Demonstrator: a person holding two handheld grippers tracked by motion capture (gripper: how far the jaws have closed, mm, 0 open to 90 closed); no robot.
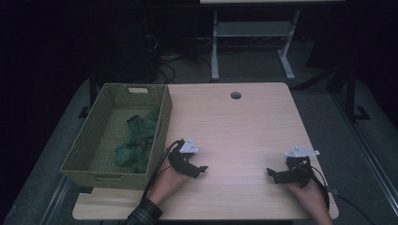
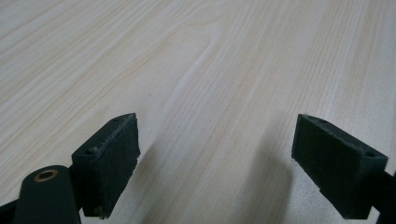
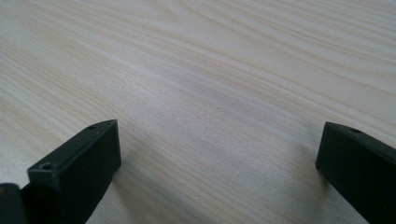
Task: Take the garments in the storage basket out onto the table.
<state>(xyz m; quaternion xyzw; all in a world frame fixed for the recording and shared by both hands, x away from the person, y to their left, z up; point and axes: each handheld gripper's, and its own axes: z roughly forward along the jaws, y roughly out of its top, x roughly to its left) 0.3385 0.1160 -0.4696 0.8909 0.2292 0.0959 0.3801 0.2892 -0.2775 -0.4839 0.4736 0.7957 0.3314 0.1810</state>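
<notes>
High view, starting at the near edge: the person's forearms come in from the bottom, and both hands rest on the bare wooden table [image 1: 244, 126], each with a gripper. The left gripper [image 1: 199, 169] sits just right of the green woven basket [image 1: 101, 140]; the right gripper [image 1: 271, 172] sits near the table's right edge, well apart from it, the two pointing roughly toward each other. Seen in the left gripper view, the left gripper's jaws stand wide apart with nothing but wood grain between them, and the right gripper view shows the same, jaws spread wide over plain tabletop, nothing held or touched. Farther back and to the left, the basket stands at the table's left side, overhanging the edge a little, and a crumpled green cloth [image 1: 138, 140] lies inside it, toward its right wall. Nothing else lies on the tabletop itself apart from a round cable hole [image 1: 235, 95] near the far edge; beyond that are a table frame and cables on the dark floor. My reading is that the cloth is already stowed in the basket and the hands are at rest, so the work looks finished or between steps. If more is to follow, the left gripper is the nearer one: it would have to lift over the basket's right wall and come down on the cloth with jaws open.
</notes>
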